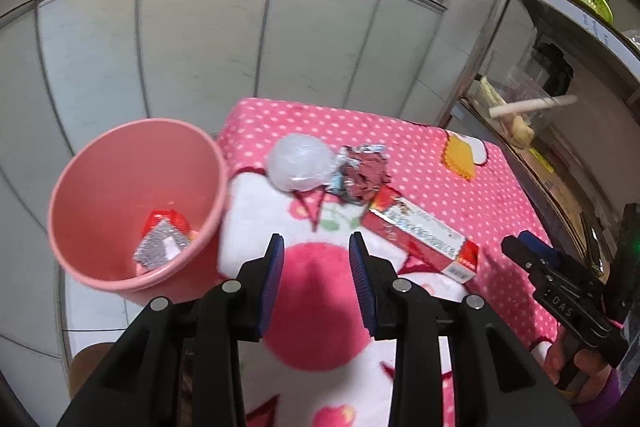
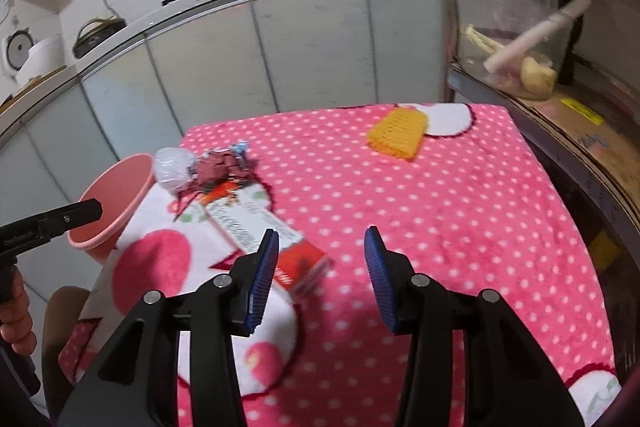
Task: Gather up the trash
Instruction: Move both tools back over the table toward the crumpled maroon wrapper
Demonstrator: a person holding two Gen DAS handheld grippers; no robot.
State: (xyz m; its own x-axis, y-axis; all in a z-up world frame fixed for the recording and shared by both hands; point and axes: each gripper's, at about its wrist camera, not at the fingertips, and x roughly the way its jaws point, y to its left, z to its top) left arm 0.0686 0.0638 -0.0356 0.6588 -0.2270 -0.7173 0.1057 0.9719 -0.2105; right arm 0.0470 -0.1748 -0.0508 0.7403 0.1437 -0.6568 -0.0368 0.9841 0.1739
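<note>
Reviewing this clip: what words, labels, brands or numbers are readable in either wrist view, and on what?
"DAS": on the black body of the right gripper, seen from the left wrist.
Red and white cardboard box on the pink dotted blanket: printed lines, too blurred to read.
Black left gripper body: small pale print, unreadable.
Brown cardboard on the shelf: dark marking and a yellow sticker, illegible.
Crumpled foil wrapper: no legible text.

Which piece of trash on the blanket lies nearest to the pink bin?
The white plastic ball. It lies beside the pink bin; the crumpled wrapper and red box lie farther away.
</note>
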